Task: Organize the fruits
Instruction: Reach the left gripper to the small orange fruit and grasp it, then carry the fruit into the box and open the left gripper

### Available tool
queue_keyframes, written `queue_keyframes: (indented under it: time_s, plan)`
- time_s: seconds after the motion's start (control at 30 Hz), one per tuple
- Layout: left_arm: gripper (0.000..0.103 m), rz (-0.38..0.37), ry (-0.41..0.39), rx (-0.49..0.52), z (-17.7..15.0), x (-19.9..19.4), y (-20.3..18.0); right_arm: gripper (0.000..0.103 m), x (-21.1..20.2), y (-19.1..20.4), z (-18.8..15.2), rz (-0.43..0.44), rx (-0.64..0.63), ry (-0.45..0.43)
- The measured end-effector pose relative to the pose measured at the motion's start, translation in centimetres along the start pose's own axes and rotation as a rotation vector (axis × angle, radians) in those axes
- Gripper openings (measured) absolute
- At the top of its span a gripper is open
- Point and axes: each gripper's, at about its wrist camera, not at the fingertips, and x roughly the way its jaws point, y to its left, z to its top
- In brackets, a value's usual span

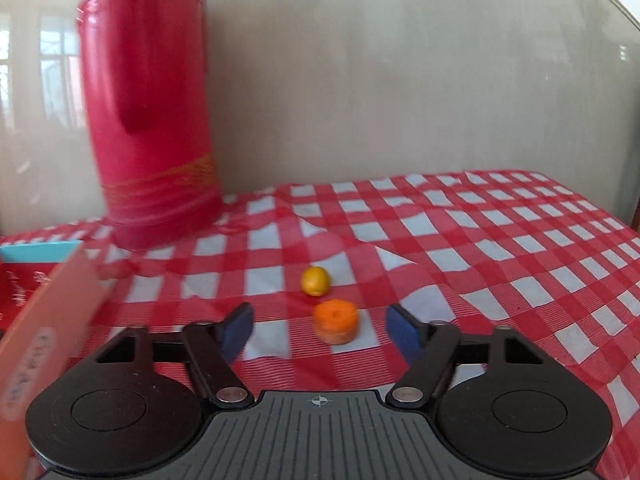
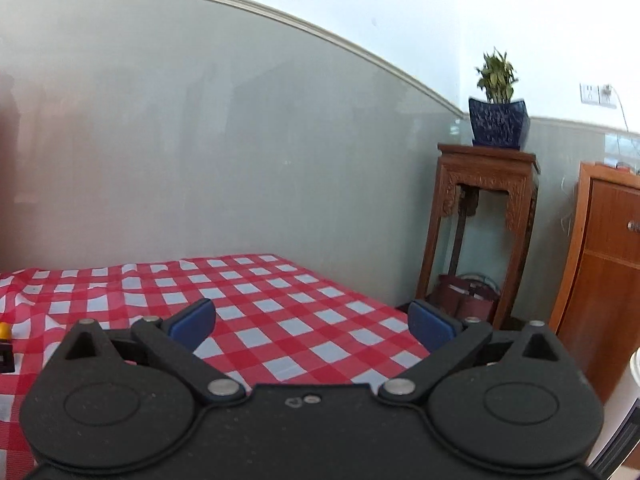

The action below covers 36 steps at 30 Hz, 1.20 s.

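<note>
In the left wrist view a small yellow fruit (image 1: 315, 280) and an orange round piece (image 1: 336, 321) lie close together on the red checked tablecloth (image 1: 500, 248). My left gripper (image 1: 322, 330) is open and empty, its blue pads either side of the orange piece, just short of it. My right gripper (image 2: 312, 322) is open and empty over the cloth's right part (image 2: 280, 300). A sliver of a yellow fruit (image 2: 5, 330) shows at the far left edge of the right wrist view.
A tall red thermos (image 1: 148, 100) stands at the back left. An orange box edge (image 1: 44, 332) and a red-and-blue box (image 1: 28, 268) are at the left. Beyond the table's right edge stand a wooden stand (image 2: 484, 232) with a potted plant (image 2: 498, 112) and a cabinet (image 2: 600, 264).
</note>
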Motion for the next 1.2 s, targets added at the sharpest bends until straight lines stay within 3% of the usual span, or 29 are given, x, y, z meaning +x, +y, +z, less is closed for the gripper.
queue_keyframes:
  time_s: [0.1,0.17,0.2,0.4,0.6,0.87,1.0,1.2]
  plan:
    - [0.053,-0.005,0.029,0.001,0.1,1.7,-0.6,0.097,0.5,-0.6,0.0,0.023,0.027,0.034]
    - [0.034,-0.013,0.047,-0.008,0.2,2.2,-0.7,0.097,0.6,-0.8,0.1,0.044,0.043,0.046]
    - [0.029,-0.017,0.059,-0.013,0.2,2.5,-0.7,0.097,0.7,-0.8,0.1,0.05,0.045,0.046]
    - [0.029,-0.018,0.051,-0.019,0.1,2.1,-0.5,0.097,0.2,0.3,0.2,0.083,0.028,0.029]
    - [0.029,0.02,-0.051,-0.027,1.1,-2.2,1.8,0.097,-0.5,1.0,0.4,0.109,0.019,0.017]
    - [0.029,0.208,-0.097,-0.097,1.1,-7.0,10.7,0.097,-1.9,3.1,0.4,0.166,-0.025,-0.007]
    - [0.029,0.323,-0.074,-0.156,0.0,-8.0,15.9,0.097,-2.7,4.2,0.1,0.195,-0.052,-0.018]
    - [0.029,0.39,-0.009,-0.226,-1.7,-7.4,20.4,0.097,-3.6,5.8,0.0,0.234,-0.091,-0.03]
